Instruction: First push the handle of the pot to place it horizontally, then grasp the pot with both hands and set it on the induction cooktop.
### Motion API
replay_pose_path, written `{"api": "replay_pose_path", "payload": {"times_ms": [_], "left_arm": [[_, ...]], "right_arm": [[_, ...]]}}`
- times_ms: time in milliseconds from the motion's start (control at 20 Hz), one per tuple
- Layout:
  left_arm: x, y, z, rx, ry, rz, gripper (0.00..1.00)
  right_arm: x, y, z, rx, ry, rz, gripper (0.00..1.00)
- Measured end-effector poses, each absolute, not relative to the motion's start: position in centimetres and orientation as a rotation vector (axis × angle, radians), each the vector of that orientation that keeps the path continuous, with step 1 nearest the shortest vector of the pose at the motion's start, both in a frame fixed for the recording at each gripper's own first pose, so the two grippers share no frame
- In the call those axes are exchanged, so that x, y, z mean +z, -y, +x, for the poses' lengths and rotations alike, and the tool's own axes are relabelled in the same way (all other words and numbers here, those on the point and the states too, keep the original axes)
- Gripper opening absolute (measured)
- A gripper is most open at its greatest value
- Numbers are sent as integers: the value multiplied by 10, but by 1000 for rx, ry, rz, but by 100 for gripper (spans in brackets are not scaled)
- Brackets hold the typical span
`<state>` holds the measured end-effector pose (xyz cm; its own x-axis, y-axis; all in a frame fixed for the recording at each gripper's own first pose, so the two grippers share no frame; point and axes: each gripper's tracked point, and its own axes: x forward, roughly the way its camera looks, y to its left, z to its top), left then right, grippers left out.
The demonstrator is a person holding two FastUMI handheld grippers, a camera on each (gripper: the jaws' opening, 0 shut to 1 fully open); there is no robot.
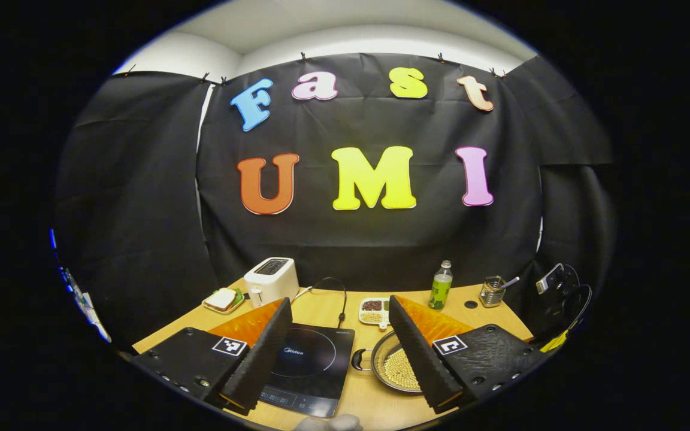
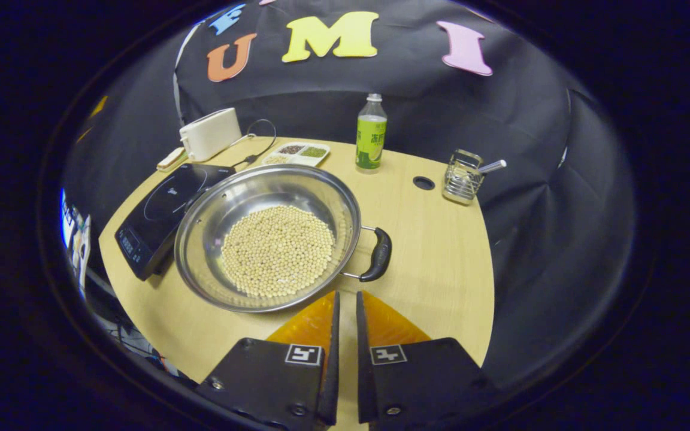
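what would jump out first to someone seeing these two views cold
The steel pot heaped with pale beans sits mid-table, its dark handle pointing toward the right hand-held gripper, whose fingers are nearly closed on nothing. Left of it lies the black induction cooktop, framed by the wide-open left hand-held gripper, with a white toaster behind.

We see both views evenly lit from overhead, sharp at the centre. The steel pot (image 2: 267, 236) shines with soft glare along its rim. The table (image 2: 441, 251) bends strongly toward the edges, where the picture darkens and blurs slightly.
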<state>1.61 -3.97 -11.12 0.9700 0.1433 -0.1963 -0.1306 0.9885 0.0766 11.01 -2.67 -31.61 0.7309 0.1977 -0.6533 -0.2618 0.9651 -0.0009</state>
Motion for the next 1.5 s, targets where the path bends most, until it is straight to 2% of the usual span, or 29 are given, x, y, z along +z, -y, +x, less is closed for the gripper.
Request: {"api": "replay_pose_path", "payload": {"times_ms": [50, 100, 200, 250, 300, 400, 450, 600, 650, 700, 850, 1500], "left_arm": [[-115, 38, 16, 111, -208, 66, 96], [-119, 36, 15, 85, -213, 66, 97], [-128, 32, 12, 36, -226, 59, 97], [-133, 31, 10, 13, -238, 53, 97], [-141, 30, 7, -15, -251, 48, 97], [-160, 28, 1, -45, -298, 50, 97], [-170, 26, 0, -55, -318, 48, 97], [-207, 26, 0, -71, -400, 29, 97], [-219, 27, -1, -72, -436, 22, 97], [-233, 28, 1, -74, -463, 14, 97], [-267, 35, 8, -65, -540, 3, 96], [-381, 57, 87, 10, -779, 53, 96]], "right_arm": [[-311, 27, 104, 230, -697, -85, 31], [-306, 26, 94, 208, -686, -77, 40], [-297, 26, 82, 154, -661, -64, 43], [-293, 26, 75, 129, -647, -51, 48], [-290, 24, 69, 106, -633, -36, 55], [-287, 21, 57, 69, -614, -7, 81], [-286, 20, 52, 56, -607, 6, 84], [-288, 20, 45, 30, -601, 29, 84], [-289, 18, 46, 29, -605, 42, 88], [-292, 18, 47, 28, -610, 55, 84], [-299, 18, 58, 41, -634, 63, 88], [-335, 18, 188, 151, -733, 60, 88]]}}
